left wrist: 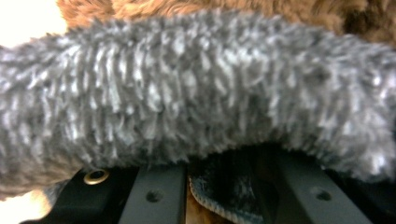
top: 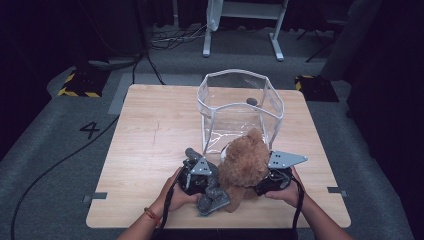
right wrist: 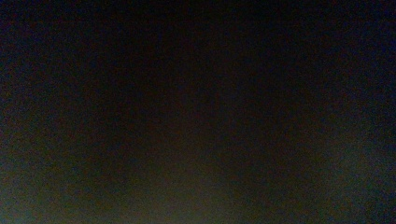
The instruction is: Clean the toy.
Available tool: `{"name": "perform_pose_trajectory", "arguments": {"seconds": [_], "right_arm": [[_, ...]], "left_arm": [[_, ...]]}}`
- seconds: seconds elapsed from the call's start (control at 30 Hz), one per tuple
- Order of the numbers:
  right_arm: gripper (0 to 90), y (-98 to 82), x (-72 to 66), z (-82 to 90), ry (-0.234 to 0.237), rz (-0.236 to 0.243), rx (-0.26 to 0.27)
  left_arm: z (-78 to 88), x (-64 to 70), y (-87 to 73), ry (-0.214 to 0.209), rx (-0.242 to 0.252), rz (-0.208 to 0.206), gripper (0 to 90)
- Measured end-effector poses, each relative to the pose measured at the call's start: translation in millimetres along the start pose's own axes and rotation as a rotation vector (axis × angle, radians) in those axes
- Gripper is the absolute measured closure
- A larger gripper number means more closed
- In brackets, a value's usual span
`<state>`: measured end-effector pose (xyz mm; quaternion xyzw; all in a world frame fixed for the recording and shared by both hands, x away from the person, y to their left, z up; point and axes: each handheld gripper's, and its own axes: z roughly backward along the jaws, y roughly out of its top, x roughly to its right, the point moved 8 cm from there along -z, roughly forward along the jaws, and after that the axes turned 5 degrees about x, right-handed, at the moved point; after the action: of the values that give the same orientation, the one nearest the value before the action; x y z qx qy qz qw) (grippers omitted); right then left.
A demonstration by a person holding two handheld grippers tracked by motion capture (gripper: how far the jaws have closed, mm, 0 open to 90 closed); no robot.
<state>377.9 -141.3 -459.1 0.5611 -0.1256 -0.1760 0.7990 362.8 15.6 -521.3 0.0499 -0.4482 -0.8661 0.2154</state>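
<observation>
- While you hold one pair of tongs in each hand, two plush toys sit between them at the near edge of the counter (top: 150,130): one brown bear (top: 245,162) and one grey toy (top: 212,195).
- Your left tongs (top: 200,175) are buried in the grey toy; in the left gripper view its fur (left wrist: 196,88) lies right across the two black jaws, with a strip of brown fur above it.
- Those jaws stand close together with a fold of the grey toy between them, so the left tongs are clamped on it.
- Your right tongs (top: 270,182) press against the bear's side from the right, under their grey plate.
- Whether the right tongs are apart or together you cannot tell: the bear hides the jaws from above, and the right gripper view is dark.
- One clear bag (top: 240,107) stands open and upright just behind the bear, touching its head.
- One small dark object (top: 252,101) shows at the bag's far wall; what it is cannot be made out.
- You have both hands on the counter: the left hand (top: 175,192), with one band at the wrist, and the right hand (top: 287,192).
- One cable trails from each of the tongs toward you.
</observation>
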Motion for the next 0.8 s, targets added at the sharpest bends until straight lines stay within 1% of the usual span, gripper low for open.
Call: {"name": "perform_pose_trajectory", "arguments": {"seconds": [0.03, 0.1, 0.17, 0.2, 0.33, 0.4, 0.47, 0.53, 0.57, 0.63, 0.67, 0.7, 0.73, 0.77, 0.8], "right_arm": [[26.5, -0.3, -0.6, -0.5, 0.006, 0.012, -0.010], [36.3, 0.9, -0.2, -0.3, 0.005, 0.038, -0.011], [42.2, 1.3, -0.6, 0.6, 0.014, 0.050, -0.004], [43.8, 1.3, -0.7, 1.0, 0.015, 0.052, 0.002], [47.2, 2.7, -1.2, 5.7, 0.021, 0.052, 0.053], [48.0, 4.8, -1.1, 9.3, 0.025, 0.047, 0.074], [48.1, 7.7, -1.7, 12.6, 0.031, 0.041, 0.097], [48.2, 10.3, -3.0, 14.9, 0.038, 0.045, 0.108], [48.2, 11.8, -3.6, 15.6, 0.044, 0.048, 0.118], [48.3, 14.7, -4.6, 17.0, 0.051, 0.047, 0.132], [48.3, 16.3, -5.0, 17.7, 0.057, 0.054, 0.139], [48.3, 17.8, -5.6, 18.4, 0.064, 0.058, 0.143], [48.3, 19.6, -6.2, 18.8, 0.069, 0.057, 0.152], [48.3, 21.5, -7.0, 19.3, 0.083, 0.061, 0.158], [48.3, 23.1, -7.6, 19.6, 0.092, 0.065, 0.163]], "left_arm": [[-0.7, -0.5, -0.2, 0.003, 0.000, 0.005, 79.1], [-0.7, -1.5, -0.5, 0.004, -0.001, 0.006, 79.0], [0.4, -1.9, -0.6, 0.011, 0.005, 0.007, 78.8], [1.4, -2.3, -0.8, 0.011, 0.009, 0.006, 78.7], [10.5, -6.1, -0.2, 0.010, 0.046, 0.026, 78.3], [16.8, -11.0, 0.1, 0.030, 0.062, 0.034, 78.3], [26.5, -20.9, 0.0, 0.051, 0.090, 0.062, 78.2], [34.2, -32.9, -0.3, 0.089, 0.119, 0.090, 78.2], [37.4, -39.7, -1.3, 0.106, 0.123, 0.097, 78.2], [41.3, -51.6, -1.8, 0.132, 0.149, 0.148, 78.2], [42.6, -56.3, -1.9, 0.148, 0.146, 0.155, 78.3], [43.2, -60.1, -0.5, 0.164, 0.150, 0.152, 78.2], [43.2, -60.5, 1.7, 0.164, 0.147, 0.154, 78.3], [42.6, -60.4, 4.1, 0.174, 0.139, 0.135, 78.2], [41.6, -59.5, 9.7, 0.196, 0.118, 0.082, 78.2]]}}
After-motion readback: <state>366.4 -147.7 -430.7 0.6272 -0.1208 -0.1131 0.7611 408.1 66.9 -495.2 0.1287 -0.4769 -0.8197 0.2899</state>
